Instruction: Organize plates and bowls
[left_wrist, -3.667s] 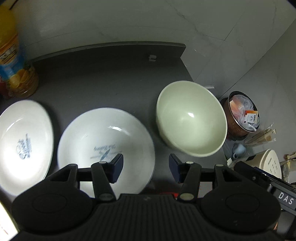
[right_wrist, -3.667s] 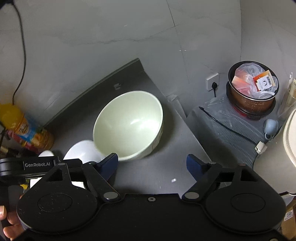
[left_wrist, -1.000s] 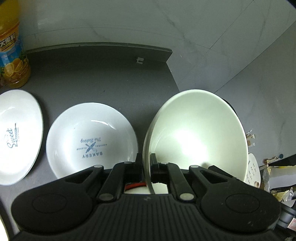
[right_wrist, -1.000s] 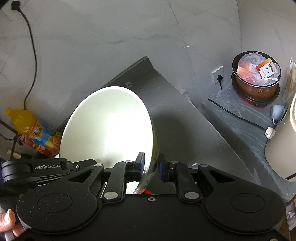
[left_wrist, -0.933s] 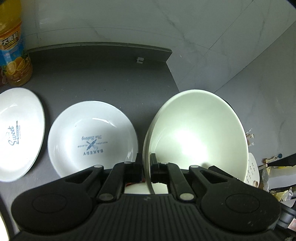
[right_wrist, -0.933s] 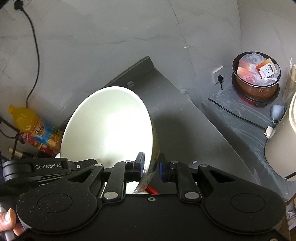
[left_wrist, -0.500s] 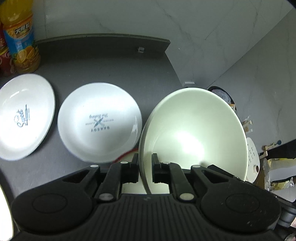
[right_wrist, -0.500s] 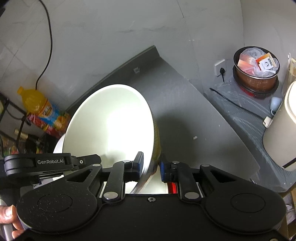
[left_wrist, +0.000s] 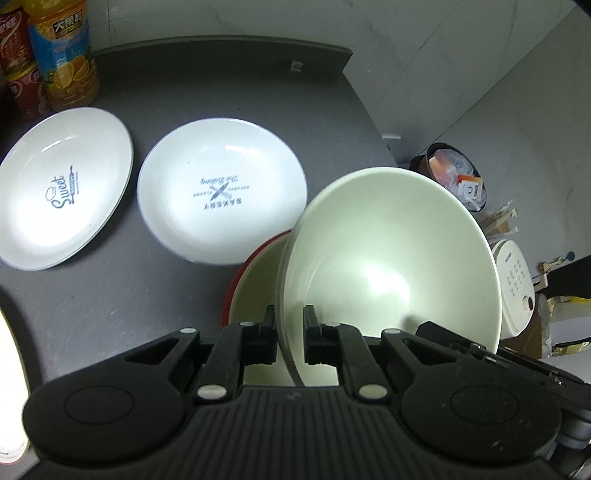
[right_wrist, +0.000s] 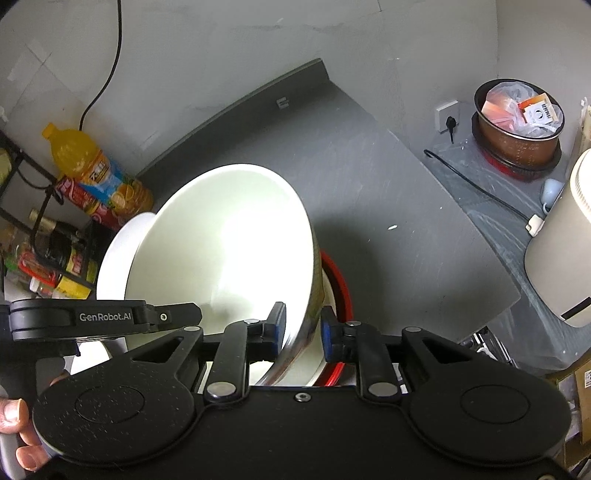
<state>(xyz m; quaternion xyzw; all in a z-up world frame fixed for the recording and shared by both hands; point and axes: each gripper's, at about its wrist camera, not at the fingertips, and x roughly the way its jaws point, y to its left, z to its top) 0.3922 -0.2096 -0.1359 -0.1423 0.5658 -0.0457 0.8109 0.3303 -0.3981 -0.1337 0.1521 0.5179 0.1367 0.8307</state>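
My left jaws are clamped on the pale bowl (left_wrist: 388, 258)'s near-left rim while my right jaws, just easing apart, straddle its right rim, bowl tilted over the red-rimmed bowl (left_wrist: 255, 280) near-right on the worktop (left_wrist: 110, 288); nesting step, next lower and let go.

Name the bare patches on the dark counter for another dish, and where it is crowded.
Free: the back strip of the counter between the Bakery plate and the raised rear edge, and the stretch right of the cream bowl. Crowded: the front, with the Sweet plate and red-rimmed bowl; bottles fill the left rear corner.
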